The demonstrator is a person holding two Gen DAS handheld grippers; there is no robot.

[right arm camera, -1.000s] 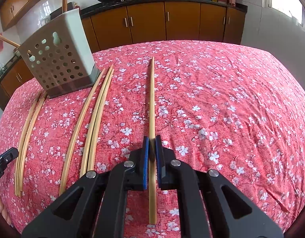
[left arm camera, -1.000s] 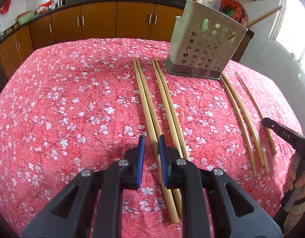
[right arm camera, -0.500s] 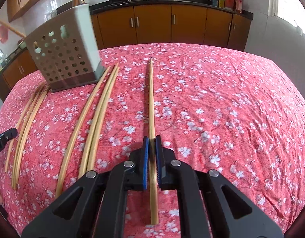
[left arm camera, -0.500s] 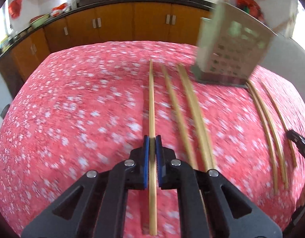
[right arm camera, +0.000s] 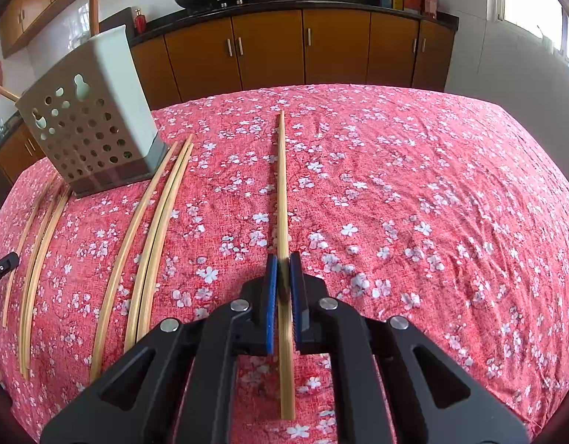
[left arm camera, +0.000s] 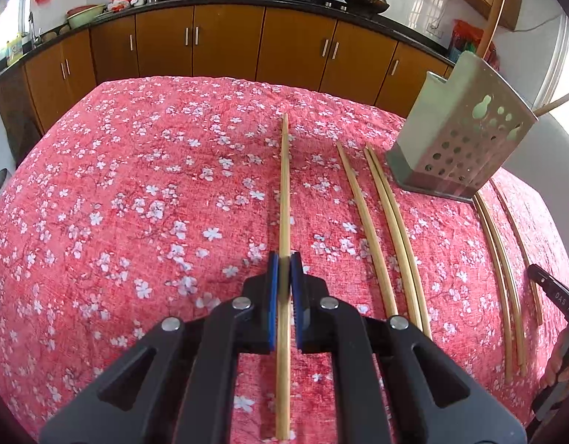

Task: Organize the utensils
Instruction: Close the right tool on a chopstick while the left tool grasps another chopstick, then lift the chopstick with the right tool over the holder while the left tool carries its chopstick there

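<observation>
I have each tool pinching one chopstick lengthwise: left tool (left arm camera: 283, 270) on a chopstick (left arm camera: 284, 185), right tool (right arm camera: 283, 270) on another (right arm camera: 281, 185), aimed for dropping into the holder (right arm camera: 88, 125).

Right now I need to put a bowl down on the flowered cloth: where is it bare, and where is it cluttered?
Bare: the red flowered tablecloth left of the left tongs' bamboo chopstick, and right of the right tongs' chopstick. Crowded: around the perforated grey utensil holder, flanked by loose chopsticks.
</observation>
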